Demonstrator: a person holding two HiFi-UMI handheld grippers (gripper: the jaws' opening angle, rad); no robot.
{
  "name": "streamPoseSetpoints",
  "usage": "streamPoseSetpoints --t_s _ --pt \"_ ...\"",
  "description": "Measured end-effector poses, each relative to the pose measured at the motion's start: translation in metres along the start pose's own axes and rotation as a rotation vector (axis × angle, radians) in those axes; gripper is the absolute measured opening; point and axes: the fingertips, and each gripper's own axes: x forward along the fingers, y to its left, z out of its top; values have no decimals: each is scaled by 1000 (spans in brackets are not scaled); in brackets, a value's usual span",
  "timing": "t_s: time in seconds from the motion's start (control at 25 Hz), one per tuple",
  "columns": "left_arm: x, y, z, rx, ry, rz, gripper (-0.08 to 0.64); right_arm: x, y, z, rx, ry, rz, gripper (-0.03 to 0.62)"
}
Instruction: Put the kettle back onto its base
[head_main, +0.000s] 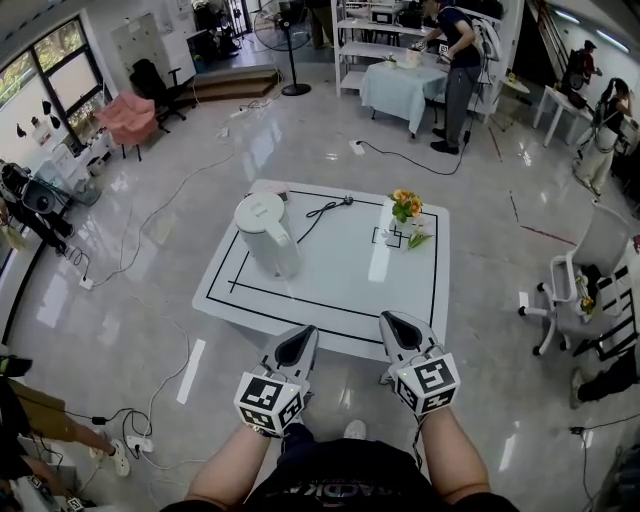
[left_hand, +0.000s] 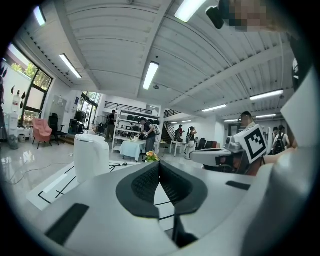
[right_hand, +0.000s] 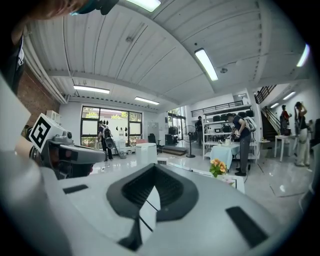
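A tall white kettle (head_main: 265, 235) stands upright on the left part of the white table (head_main: 330, 290). It also shows in the left gripper view (left_hand: 91, 155) and, small, in the right gripper view (right_hand: 146, 151). A black cord (head_main: 322, 210) runs from beside the kettle toward the table's back edge. I cannot make out the base clearly. My left gripper (head_main: 297, 347) (left_hand: 159, 162) and right gripper (head_main: 398, 328) (right_hand: 154, 167) hover side by side at the table's front edge. Both are shut and hold nothing.
A small pot of orange flowers (head_main: 405, 213) stands on a marked square at the table's back right. Black lines frame the tabletop. Cables and a power strip (head_main: 135, 443) lie on the glossy floor at left, an office chair (head_main: 580, 275) stands at right, and people stand at the far shelves.
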Motion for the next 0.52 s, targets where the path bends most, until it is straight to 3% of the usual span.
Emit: streamPoseSetpoints --t_s 0.52 --pt "-2 -1 2 9 -4 -4 3 0 8 0 -2 -6 13 2"
